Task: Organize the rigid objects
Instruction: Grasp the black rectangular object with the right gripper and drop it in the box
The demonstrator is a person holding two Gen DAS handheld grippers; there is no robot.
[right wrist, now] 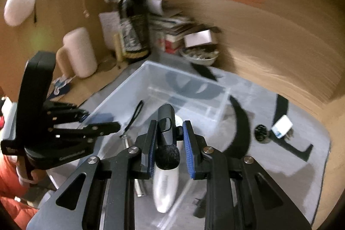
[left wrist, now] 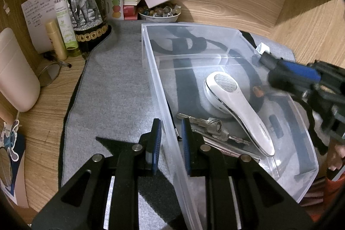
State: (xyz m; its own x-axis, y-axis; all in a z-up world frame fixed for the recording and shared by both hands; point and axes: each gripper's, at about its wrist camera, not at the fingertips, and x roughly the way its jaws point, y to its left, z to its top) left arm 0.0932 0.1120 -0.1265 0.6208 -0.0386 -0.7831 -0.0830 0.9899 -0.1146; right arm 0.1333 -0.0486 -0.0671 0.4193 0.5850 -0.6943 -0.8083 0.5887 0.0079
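A clear plastic bin [left wrist: 166, 122] sits on a grey mat [left wrist: 112, 89]. Inside lie a white handheld device [left wrist: 237, 105], a bunch of keys [left wrist: 213, 126] and a thin pen-like tool. My left gripper [left wrist: 171, 133] straddles the bin's left wall, one finger on each side, jaws slightly apart. In the right wrist view my right gripper [right wrist: 169, 143] holds a black elongated gadget [right wrist: 166, 122] with a fuzzy end above the bin [right wrist: 183, 83], over the white device [right wrist: 165, 186]. The right gripper also shows in the left wrist view [left wrist: 280, 66].
A dark wine bottle [left wrist: 86, 1], spray bottles, a bowl of beads [left wrist: 159, 12], stacked papers and a pink container [left wrist: 15, 72] crowd the back left. A small white card [right wrist: 281, 126] and a round black item [right wrist: 261, 132] lie on the mat right of the bin.
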